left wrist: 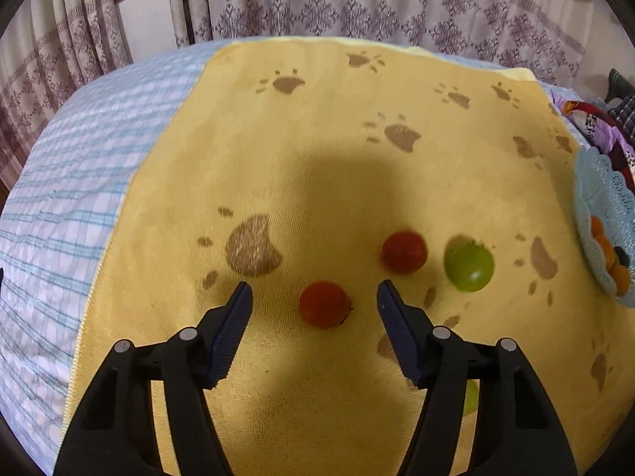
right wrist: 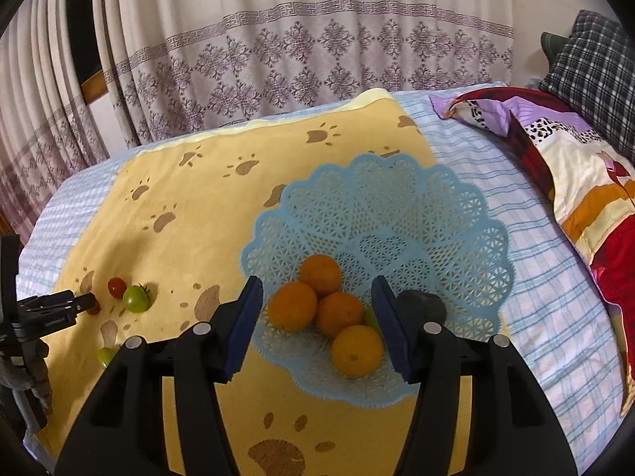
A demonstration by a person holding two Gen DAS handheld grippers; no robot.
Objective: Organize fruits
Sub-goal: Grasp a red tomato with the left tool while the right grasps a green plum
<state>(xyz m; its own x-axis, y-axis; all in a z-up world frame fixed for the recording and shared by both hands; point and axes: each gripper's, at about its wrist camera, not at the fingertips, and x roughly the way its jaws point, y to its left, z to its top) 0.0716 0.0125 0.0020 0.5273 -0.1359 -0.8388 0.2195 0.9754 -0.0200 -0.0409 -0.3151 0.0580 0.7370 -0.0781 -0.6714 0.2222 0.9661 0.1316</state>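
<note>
In the left wrist view my left gripper (left wrist: 313,289) is open, its jaws either side of a red tomato (left wrist: 323,304) on the yellow paw-print cloth (left wrist: 317,150). A second red tomato (left wrist: 404,252) and a green tomato (left wrist: 469,267) lie just beyond to the right. A small green fruit (left wrist: 470,396) shows behind the right finger. In the right wrist view my right gripper (right wrist: 317,289) is open and empty above the blue lace basket (right wrist: 436,214), which holds several oranges (right wrist: 293,306) and a dark fruit (right wrist: 420,304). The left gripper (right wrist: 85,302) appears at the far left there.
The cloth lies on a blue checked bedsheet (right wrist: 535,277). A patterned quilt (right wrist: 575,166) and a plaid pillow (right wrist: 595,75) lie at the right. Curtains (right wrist: 297,39) hang behind the bed. The basket's rim (left wrist: 599,198) shows at the right edge of the left wrist view.
</note>
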